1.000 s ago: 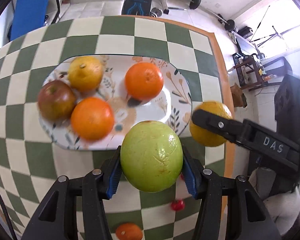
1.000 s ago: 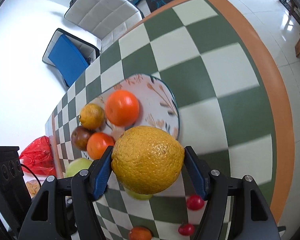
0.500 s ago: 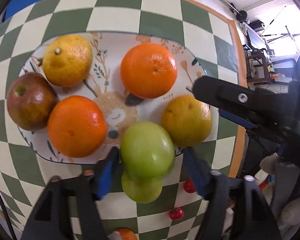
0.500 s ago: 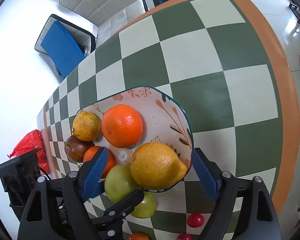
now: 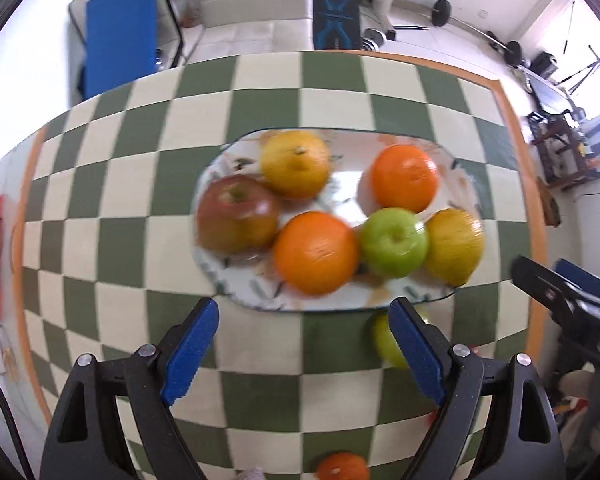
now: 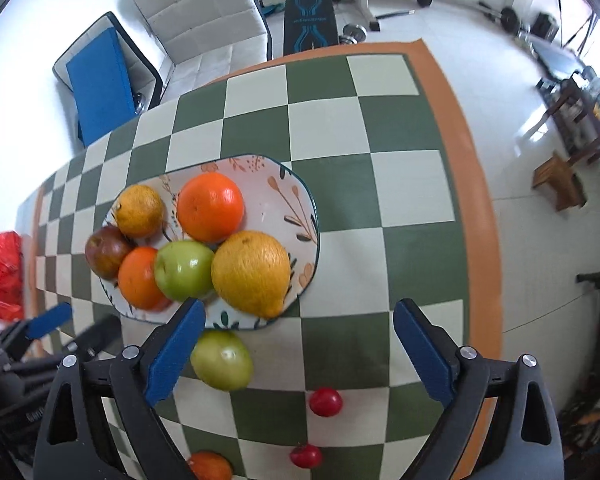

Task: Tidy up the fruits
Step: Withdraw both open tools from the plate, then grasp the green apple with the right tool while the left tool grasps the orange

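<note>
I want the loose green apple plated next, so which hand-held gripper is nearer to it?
Right. The right hand-held gripper has the green apple beside its left finger. The left hand-held gripper sits farther over, the apple just outside its right finger.

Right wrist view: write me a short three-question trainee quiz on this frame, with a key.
1. True or false: the right gripper holds the big yellow citrus.
2. How many fruits lie on the plate?
3. Which fruit sits on the table nearest the plate's front rim? A green apple; B red apple; C orange.

Key: 1 false, its jaws stand open and empty. 2 six. 3 A.
</note>
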Motion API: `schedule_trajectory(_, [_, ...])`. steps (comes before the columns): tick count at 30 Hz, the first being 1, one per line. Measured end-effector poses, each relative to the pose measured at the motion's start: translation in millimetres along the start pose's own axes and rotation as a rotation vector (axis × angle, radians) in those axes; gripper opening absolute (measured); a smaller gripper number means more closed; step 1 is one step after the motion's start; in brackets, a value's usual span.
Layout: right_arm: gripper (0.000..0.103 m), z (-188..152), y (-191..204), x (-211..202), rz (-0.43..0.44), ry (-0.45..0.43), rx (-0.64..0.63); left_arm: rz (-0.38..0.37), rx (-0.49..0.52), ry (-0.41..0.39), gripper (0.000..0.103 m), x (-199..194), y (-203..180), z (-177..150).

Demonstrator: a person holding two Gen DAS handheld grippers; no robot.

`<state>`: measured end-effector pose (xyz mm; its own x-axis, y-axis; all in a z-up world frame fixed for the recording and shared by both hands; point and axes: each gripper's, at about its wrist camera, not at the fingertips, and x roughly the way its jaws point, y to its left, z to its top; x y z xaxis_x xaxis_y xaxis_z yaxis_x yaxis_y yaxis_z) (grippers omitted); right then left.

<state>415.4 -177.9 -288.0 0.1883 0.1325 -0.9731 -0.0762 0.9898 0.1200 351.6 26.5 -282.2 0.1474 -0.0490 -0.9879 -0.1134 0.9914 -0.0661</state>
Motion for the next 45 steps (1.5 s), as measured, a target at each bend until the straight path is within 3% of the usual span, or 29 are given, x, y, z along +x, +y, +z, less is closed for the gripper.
schedule_trajectory(4, [0.097, -22, 10, -19, -0.037, -0.035, -0.016, 0.021, -0.012, -0.016, 0.087, -10, 12, -14])
schedule_trajectory(10, [0.097, -50, 24, -58, -0.066, -0.104, -0.014, 0.053, 0.009, -0.101, 0.087, -44, 7, -30])
schedule_trajectory(20, [0.097, -92, 38, -129, -0.072, -0.199, -0.029, 0.026, 0.034, -0.238, 0.087, -126, 4, -68])
schedule_trajectory(34, [0.097, -142, 49, -228, -0.056, -0.343, -0.039, -0.007, 0.059, -0.374, 0.087, -197, -4, -105])
schedule_trajectory(44, [0.097, -156, 44, -241, -0.034, -0.354, -0.008, -0.037, 0.063, -0.361, 0.087, -192, -13, -114])
schedule_trajectory(45, [0.097, -156, 42, -239, -0.034, -0.349, -0.001, -0.038, 0.065, -0.353, 0.095, -189, -14, -113])
